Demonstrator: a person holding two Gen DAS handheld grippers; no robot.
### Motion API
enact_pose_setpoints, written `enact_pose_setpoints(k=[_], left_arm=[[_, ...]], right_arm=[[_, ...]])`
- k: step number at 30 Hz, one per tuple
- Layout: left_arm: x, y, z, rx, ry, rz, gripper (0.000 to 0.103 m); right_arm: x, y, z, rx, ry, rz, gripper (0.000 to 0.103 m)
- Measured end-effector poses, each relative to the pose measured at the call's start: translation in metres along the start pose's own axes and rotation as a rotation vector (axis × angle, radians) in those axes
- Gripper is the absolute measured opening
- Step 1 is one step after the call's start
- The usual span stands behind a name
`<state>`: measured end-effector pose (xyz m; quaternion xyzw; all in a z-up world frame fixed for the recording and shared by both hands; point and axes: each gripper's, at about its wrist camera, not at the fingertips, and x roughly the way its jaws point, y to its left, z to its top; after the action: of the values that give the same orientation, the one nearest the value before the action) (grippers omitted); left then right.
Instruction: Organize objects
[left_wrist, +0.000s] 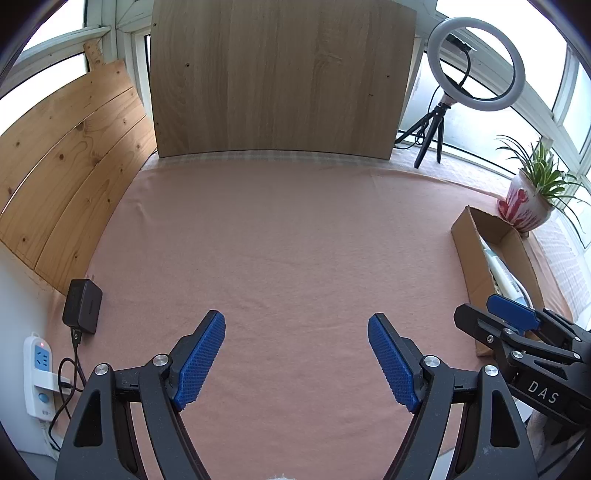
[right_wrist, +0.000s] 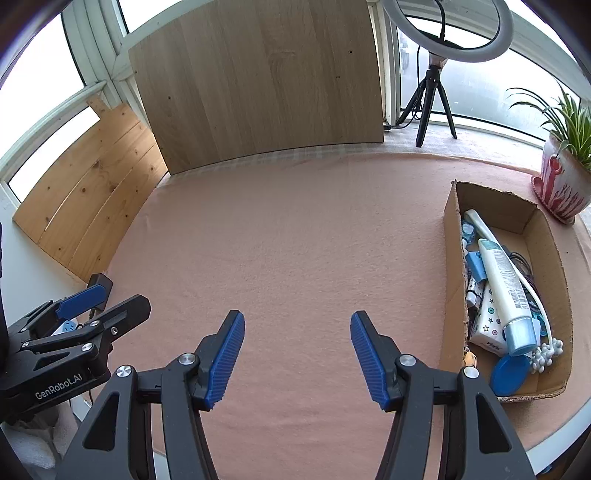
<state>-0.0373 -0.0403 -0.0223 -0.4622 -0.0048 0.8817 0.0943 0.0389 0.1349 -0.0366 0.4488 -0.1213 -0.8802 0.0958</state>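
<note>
1. Left wrist view: the left tongs (left_wrist: 296, 354) hang wide apart with nothing between them, over the bare pink cloth of the desk (left_wrist: 280, 236). The cardboard box (left_wrist: 466, 251) stands at the right edge.

2. Right wrist view: the right tongs (right_wrist: 297, 356) gape empty too. The box (right_wrist: 451, 266) holds a white tube (right_wrist: 504, 280), a blue lid (right_wrist: 509, 374) and small packets. Judging by the bare cloth, sorting looks finished; best keep both tongs clear of the box rim.

The cardboard box (right_wrist: 452, 258) sits right on the table (right_wrist: 295, 240), a tube (right_wrist: 504, 291) lying inside it.
</note>
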Motion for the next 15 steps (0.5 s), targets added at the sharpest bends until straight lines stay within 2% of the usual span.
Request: enact_pose_setpoints(k=[15], left_arm=[[0.0022,0.0018,0.0012,-0.002,0.004,0.002,0.083]], right_arm=[[0.0035,-0.0020,0.0008,0.007,0.009,0.005,0.056]])
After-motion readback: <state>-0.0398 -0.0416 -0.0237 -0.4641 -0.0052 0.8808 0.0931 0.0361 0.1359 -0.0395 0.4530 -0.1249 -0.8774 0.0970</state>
